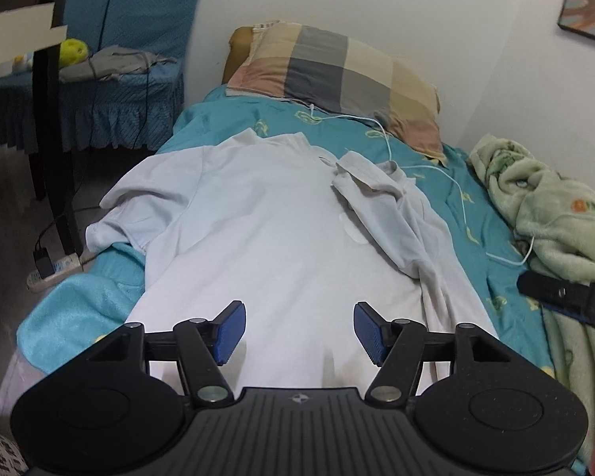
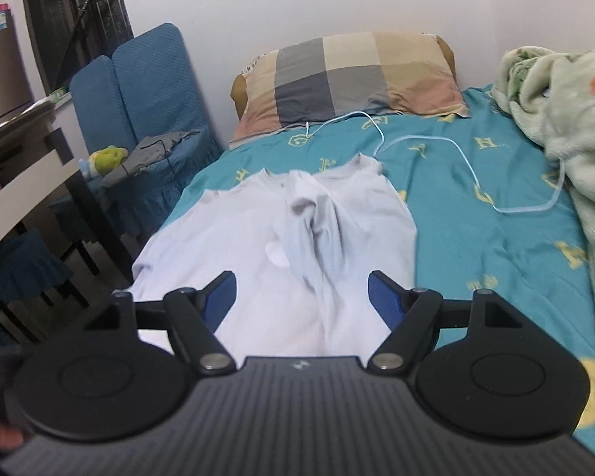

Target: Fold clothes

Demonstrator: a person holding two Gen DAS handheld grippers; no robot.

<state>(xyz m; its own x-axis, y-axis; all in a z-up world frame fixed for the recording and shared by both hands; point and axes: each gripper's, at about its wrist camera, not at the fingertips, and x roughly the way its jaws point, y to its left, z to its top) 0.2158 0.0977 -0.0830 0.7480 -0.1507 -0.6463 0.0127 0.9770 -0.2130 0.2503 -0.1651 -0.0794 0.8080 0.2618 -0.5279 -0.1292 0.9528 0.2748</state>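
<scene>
White shirt [image 1: 265, 238] spread on the bed [image 1: 476, 206], both grippers empty above its near hem.

The left gripper [image 1: 299, 331] and right gripper [image 2: 301, 303] each hold their jaws wide open, nothing between the blue pads. The shirt lies flat on the teal sheet with its collar toward the checked pillow [image 1: 337, 71]; its right sleeve [image 1: 380, 206] is folded in over the chest, while the other sleeve hangs off the bed's edge. A white cable [image 1: 462, 202] runs beside it, and a green blanket [image 1: 547, 214] is bunched by the wall.
</scene>
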